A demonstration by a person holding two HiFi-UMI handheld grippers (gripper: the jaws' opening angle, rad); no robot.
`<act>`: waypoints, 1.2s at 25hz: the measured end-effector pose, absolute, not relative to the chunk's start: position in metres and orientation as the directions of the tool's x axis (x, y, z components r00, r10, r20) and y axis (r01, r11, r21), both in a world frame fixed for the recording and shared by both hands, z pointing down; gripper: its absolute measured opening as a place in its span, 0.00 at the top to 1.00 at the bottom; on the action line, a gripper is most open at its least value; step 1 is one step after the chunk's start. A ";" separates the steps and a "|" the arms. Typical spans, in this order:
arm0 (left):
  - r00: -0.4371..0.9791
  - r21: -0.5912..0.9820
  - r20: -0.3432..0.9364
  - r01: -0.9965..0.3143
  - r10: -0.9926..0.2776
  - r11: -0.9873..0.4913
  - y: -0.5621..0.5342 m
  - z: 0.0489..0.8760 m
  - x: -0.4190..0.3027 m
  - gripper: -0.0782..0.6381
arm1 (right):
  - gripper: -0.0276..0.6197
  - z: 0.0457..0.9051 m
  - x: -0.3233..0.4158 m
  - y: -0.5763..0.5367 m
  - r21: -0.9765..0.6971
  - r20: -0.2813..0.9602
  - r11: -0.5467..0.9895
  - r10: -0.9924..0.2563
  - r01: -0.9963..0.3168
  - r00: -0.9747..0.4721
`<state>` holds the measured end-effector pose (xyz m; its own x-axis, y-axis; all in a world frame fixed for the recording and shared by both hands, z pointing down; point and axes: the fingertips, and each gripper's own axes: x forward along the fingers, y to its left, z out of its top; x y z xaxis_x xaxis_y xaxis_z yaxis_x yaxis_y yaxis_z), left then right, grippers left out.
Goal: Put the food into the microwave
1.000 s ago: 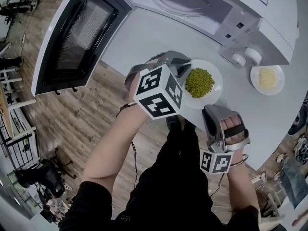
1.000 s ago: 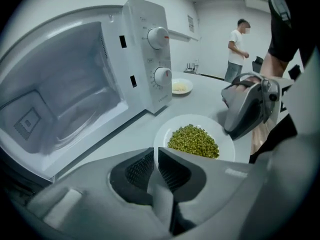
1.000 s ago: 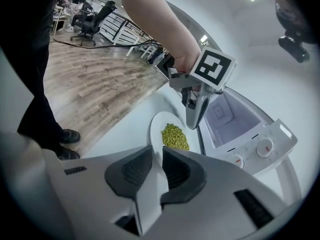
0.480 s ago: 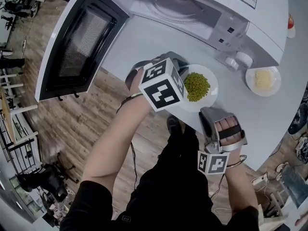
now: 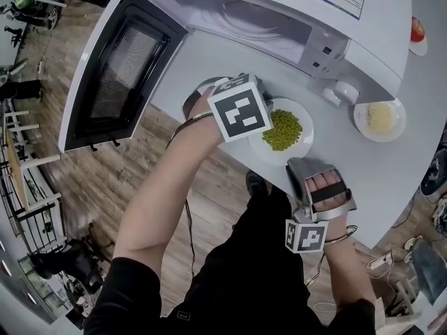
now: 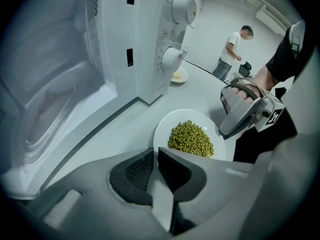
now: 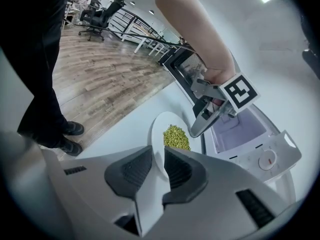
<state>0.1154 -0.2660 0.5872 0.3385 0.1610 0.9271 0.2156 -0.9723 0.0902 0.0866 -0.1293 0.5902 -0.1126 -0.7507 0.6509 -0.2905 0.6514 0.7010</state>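
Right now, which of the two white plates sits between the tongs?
The round white plate of green peas: left tongs and right tongs clamp its rim. The smaller white dish of pale yellow food stands apart, untouched.

Glossy white plate [image 5: 302, 146]; smooth matt pale-grey bench [image 5: 209, 58]; glossy white microwave [image 5: 377, 37] at twelve o'clock; matt wood-plank floor [image 5: 115, 180] at nine o'clock.
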 end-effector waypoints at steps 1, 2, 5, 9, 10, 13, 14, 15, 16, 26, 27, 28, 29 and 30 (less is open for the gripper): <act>0.325 0.108 0.929 0.223 0.178 -0.969 -0.266 0.587 0.116 0.87 | 0.84 0.590 0.086 -0.130 0.706 0.651 0.652 -0.751 -0.276 -0.111; 0.314 0.123 0.930 0.229 0.193 -0.966 -0.266 0.587 0.117 0.87 | 0.84 0.590 0.086 -0.130 0.713 0.650 0.652 -0.753 -0.259 -0.107; 0.311 0.138 0.926 0.242 0.212 -0.960 -0.269 0.587 0.125 0.87 | 0.84 0.590 0.085 -0.132 0.733 0.643 0.646 -0.760 -0.214 -0.091; 0.287 0.133 0.936 0.256 0.206 -0.957 -0.275 0.585 0.129 0.87 | 0.84 0.589 0.084 -0.135 0.735 0.641 0.643 -0.763 -0.217 -0.089; 0.282 0.145 0.935 0.253 0.216 -0.957 -0.275 0.586 0.129 0.87 | 0.84 0.590 0.084 -0.135 0.734 0.641 0.643 -0.762 -0.220 -0.089; 0.289 0.216 0.916 0.234 0.279 -0.948 -0.268 0.587 0.129 0.87 | 0.87 0.591 0.084 -0.134 0.731 0.644 0.646 -0.760 -0.220 -0.088; 0.289 0.230 0.911 0.238 0.294 -0.944 -0.264 0.587 0.129 0.85 | 0.87 0.592 0.084 -0.133 0.730 0.646 0.647 -0.759 -0.220 -0.087; 0.284 0.237 0.909 0.245 0.304 -0.940 -0.261 0.588 0.129 0.80 | 0.88 0.592 0.084 -0.133 0.729 0.647 0.648 -0.758 -0.223 -0.087; 0.279 0.240 0.910 0.251 0.308 -0.938 -0.259 0.589 0.129 0.76 | 0.88 0.592 0.084 -0.132 0.727 0.648 0.648 -0.757 -0.226 -0.086; 0.255 0.255 0.915 0.238 0.314 -0.937 -0.260 0.593 0.129 0.75 | 0.87 0.591 0.083 -0.134 0.729 0.649 0.649 -0.757 -0.217 -0.081; 0.253 0.253 0.916 0.232 0.310 -0.939 -0.260 0.593 0.128 0.75 | 0.86 0.590 0.083 -0.134 0.735 0.646 0.645 -0.760 -0.209 -0.075; 0.252 0.251 0.918 0.227 0.306 -0.941 -0.260 0.593 0.128 0.75 | 0.84 0.590 0.083 -0.135 0.741 0.641 0.640 -0.764 -0.201 -0.069; 0.247 0.247 0.921 0.223 0.300 -0.943 -0.261 0.593 0.127 0.75 | 0.82 0.589 0.083 -0.136 0.747 0.636 0.635 -0.769 -0.197 -0.066; 0.238 0.242 0.926 0.224 0.294 -0.944 -0.261 0.593 0.125 0.75 | 0.81 0.588 0.083 -0.137 0.752 0.630 0.629 -0.774 -0.198 -0.066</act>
<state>0.1254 -0.2611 0.5932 0.2379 0.2936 0.9259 0.2241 -0.9441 0.2419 0.0834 -0.1371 0.5877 -0.0662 -0.7737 0.6300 -0.1977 0.6291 0.7518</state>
